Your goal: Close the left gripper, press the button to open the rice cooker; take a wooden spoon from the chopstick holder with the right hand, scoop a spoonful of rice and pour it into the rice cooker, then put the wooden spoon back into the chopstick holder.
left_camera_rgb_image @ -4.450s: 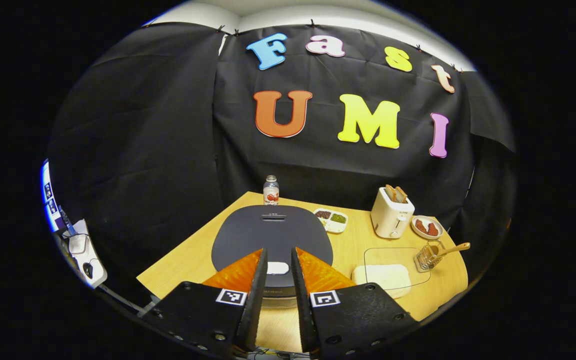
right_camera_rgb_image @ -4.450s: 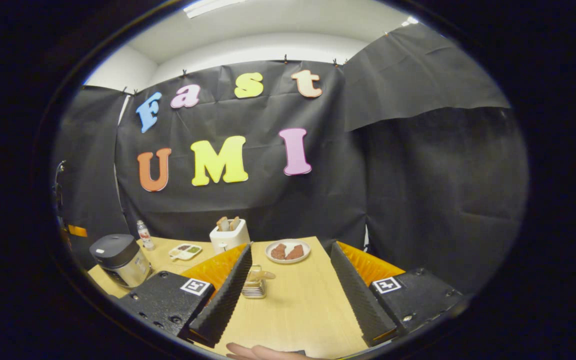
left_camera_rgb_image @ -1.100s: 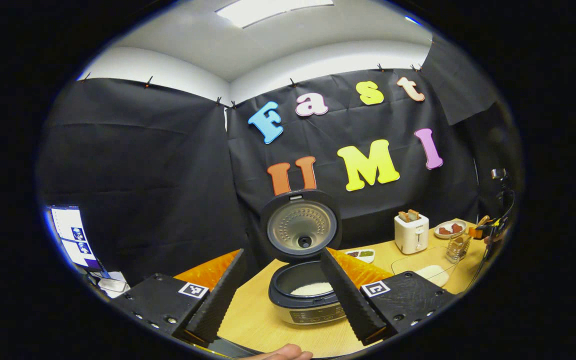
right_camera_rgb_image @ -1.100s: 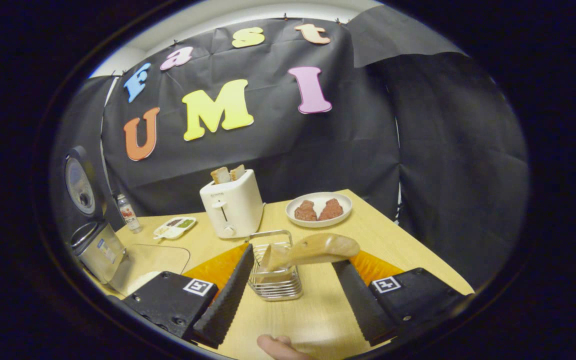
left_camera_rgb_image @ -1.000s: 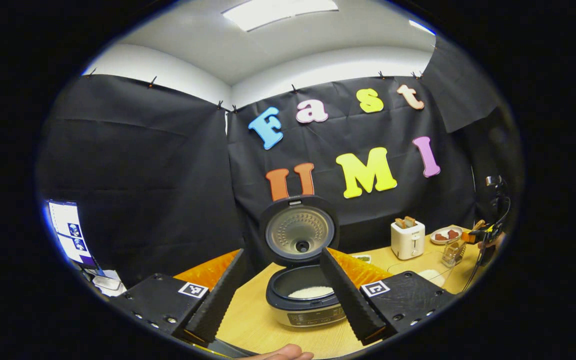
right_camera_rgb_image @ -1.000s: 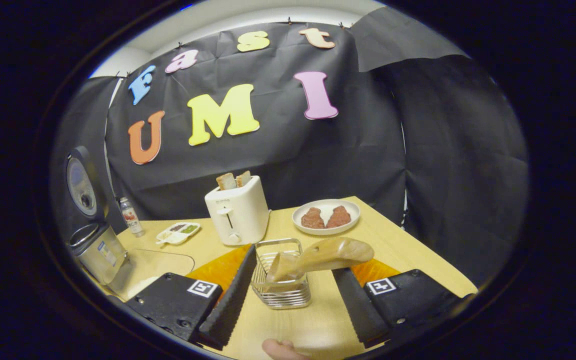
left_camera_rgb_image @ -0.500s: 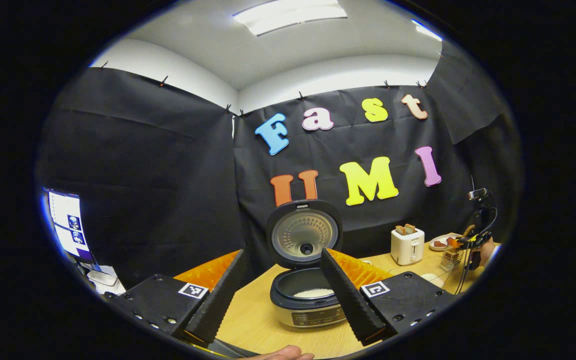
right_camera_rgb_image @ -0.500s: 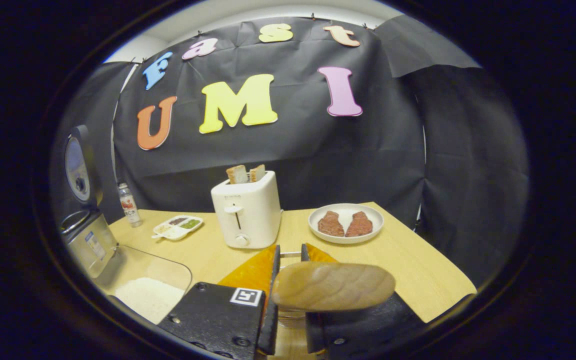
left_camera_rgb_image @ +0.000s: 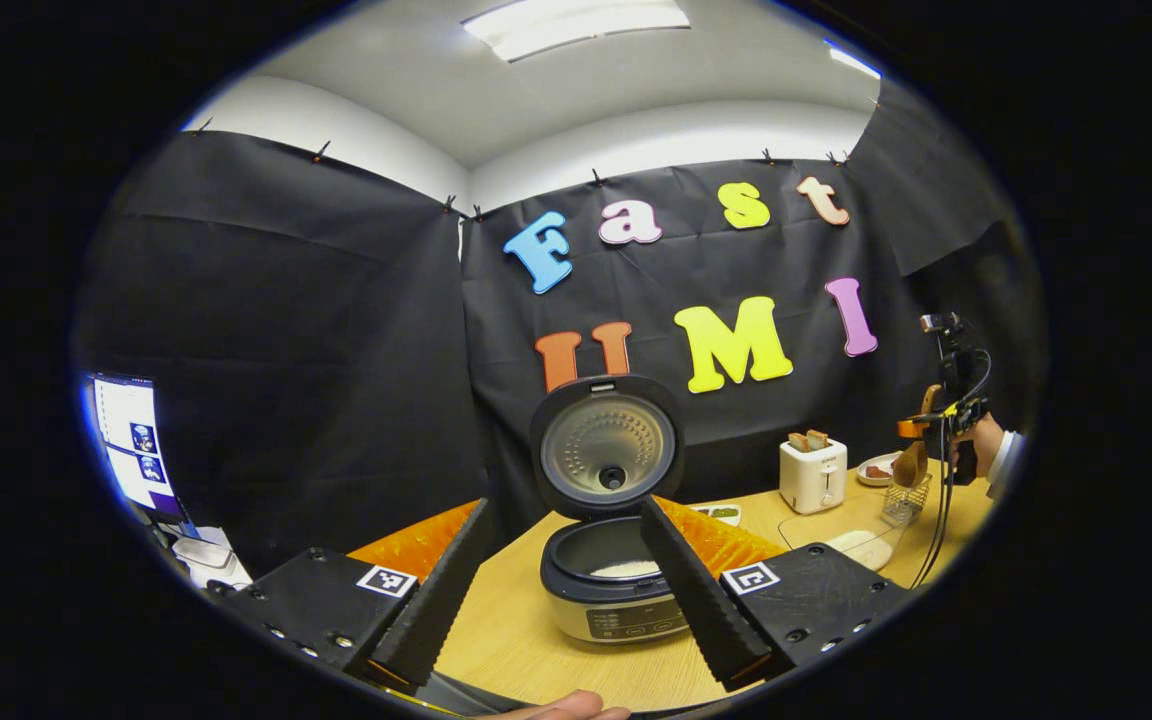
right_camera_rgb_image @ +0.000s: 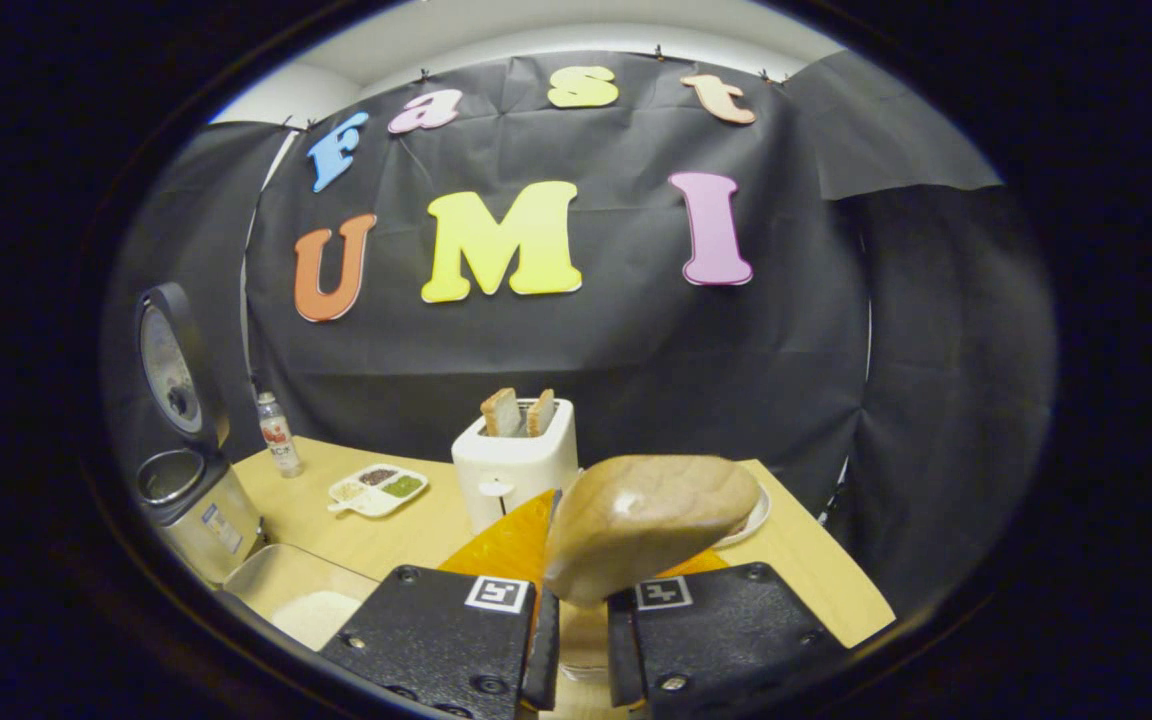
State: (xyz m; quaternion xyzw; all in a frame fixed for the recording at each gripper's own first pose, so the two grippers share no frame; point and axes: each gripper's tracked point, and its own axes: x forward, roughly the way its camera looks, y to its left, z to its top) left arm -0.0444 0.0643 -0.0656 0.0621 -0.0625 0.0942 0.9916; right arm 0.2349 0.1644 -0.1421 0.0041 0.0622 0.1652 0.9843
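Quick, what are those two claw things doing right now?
Left gripper: open, holding nothing, in front of the open rice cooker.
Right gripper: closed on the wooden spoon.

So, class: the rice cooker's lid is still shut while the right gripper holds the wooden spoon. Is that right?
Not quite. The rice cooker has its lid standing open, as the left gripper view shows. The right gripper does hold the wooden spoon.

Both views face the back wall, sharing the toaster (left_camera_rgb_image: 812, 476) and rice cooker (right_camera_rgb_image: 188, 500)
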